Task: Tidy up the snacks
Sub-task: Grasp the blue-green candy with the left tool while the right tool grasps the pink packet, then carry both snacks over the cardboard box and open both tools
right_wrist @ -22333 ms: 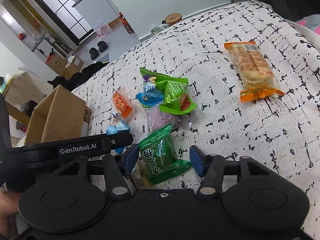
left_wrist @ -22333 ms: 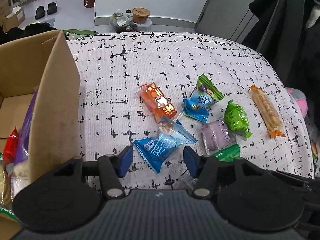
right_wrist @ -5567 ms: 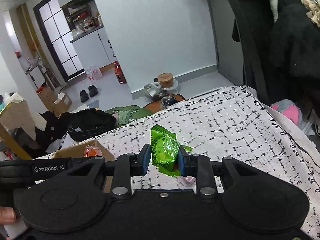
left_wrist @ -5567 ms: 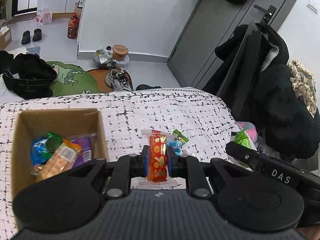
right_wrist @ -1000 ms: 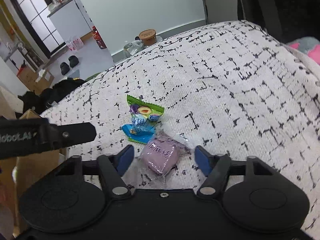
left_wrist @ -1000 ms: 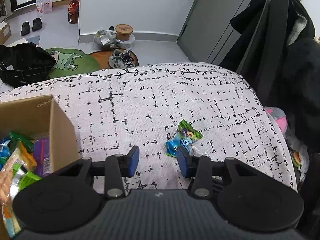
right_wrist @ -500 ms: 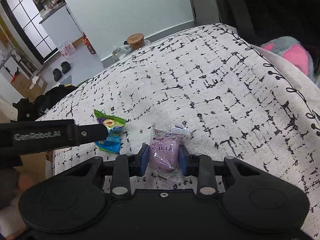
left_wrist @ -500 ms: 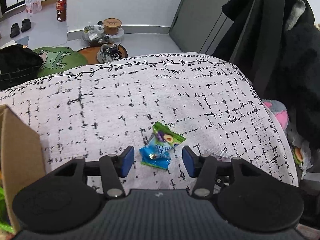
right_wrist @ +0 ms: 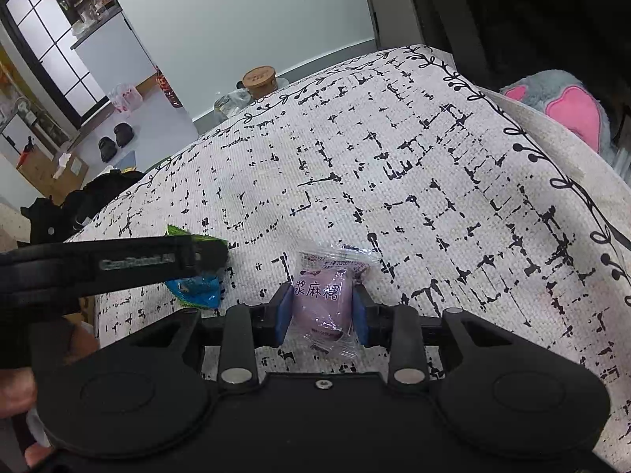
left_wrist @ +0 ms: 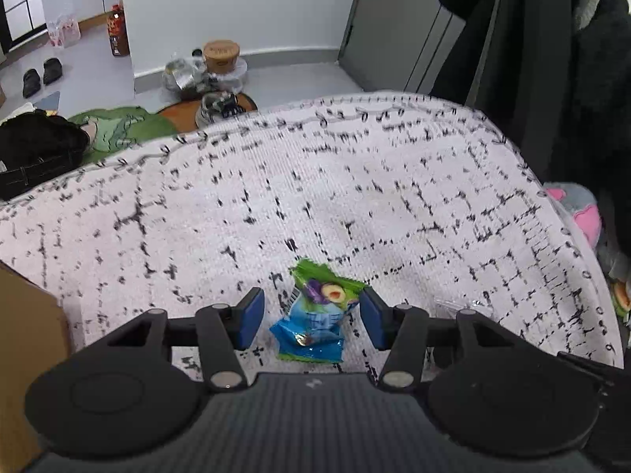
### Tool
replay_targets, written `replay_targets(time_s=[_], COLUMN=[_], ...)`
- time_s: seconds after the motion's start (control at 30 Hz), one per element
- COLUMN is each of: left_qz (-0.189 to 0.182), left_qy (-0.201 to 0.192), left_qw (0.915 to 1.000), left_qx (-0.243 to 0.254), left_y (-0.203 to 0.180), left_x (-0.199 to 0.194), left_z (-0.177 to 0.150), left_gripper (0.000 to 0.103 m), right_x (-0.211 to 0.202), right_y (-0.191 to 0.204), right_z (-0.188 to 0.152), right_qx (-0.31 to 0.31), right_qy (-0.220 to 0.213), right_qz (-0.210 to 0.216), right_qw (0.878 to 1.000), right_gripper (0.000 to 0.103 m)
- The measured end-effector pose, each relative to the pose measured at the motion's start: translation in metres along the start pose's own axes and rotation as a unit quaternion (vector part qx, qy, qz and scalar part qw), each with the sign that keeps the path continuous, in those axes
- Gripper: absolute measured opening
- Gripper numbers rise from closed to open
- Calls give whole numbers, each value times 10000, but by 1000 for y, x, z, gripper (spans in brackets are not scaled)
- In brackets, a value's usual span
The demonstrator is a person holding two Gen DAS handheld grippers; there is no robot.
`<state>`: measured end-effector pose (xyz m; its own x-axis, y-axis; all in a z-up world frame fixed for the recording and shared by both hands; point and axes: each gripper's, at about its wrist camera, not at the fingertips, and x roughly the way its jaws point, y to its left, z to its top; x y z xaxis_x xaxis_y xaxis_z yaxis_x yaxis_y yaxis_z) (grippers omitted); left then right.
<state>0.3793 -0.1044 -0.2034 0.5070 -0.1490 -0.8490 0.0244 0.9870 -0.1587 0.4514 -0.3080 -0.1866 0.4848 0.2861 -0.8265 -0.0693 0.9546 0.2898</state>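
While the purple snack packet (right_wrist: 322, 300) sits pinched between the blue pads of the right gripper (right_wrist: 321, 309), low over the patterned tablecloth (right_wrist: 414, 181), the blue-and-green snack packet (left_wrist: 315, 315) lies flat on the cloth between the spread jaws of the left gripper (left_wrist: 311, 317), neither pad touching it. The right jaws have just closed onto the purple packet; the left jaws widened a moment ago and now stand apart around their target.

Judging by the cloth, the job looks nearly finished: these two packets are the only snacks on it, so what remains is probably to close on the blue-and-green one and carry both to the cardboard box (left_wrist: 27, 335), whose corner shows at the left edge.

Only the left wrist view shows that box and the clear gaps beside the blue-and-green packet. Only the right wrist view shows the purple packet properly gripped, plus the left gripper's arm crossing over the other packet and part of a hand at the lower left.
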Motion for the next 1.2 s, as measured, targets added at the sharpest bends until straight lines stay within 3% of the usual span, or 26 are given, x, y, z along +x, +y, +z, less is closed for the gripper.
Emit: replay_targets(time_s=[0.13, 0.2, 0.23, 0.37, 1.2], left_qz=[116, 173, 195, 100, -314], left_qy=[-20, -51, -70, -46, -603], left_qw=[9999, 9998, 9998, 9999, 9972], left_qx=[47, 42, 69, -77, -297], left_y=[-3, -3, -3, 3, 14], left_x=[5, 4, 3, -3, -100], left_z=[-6, -8, -9, -11, -22], left_gripper=[52, 45, 36, 31, 31], right_x=[1, 1, 0, -3, -62], right_y=[0, 0, 1, 2, 36], right_z=[0, 0, 0, 1, -6], right_qx=[-56, -85, -94, -48, -36], right_qy=[37, 40, 40, 23, -613], right_qz=[-9, -6, -8, -20, 59], right_qw=[10000, 10000, 9999, 10000, 9981], right_gripper=[33, 32, 32, 30, 30])
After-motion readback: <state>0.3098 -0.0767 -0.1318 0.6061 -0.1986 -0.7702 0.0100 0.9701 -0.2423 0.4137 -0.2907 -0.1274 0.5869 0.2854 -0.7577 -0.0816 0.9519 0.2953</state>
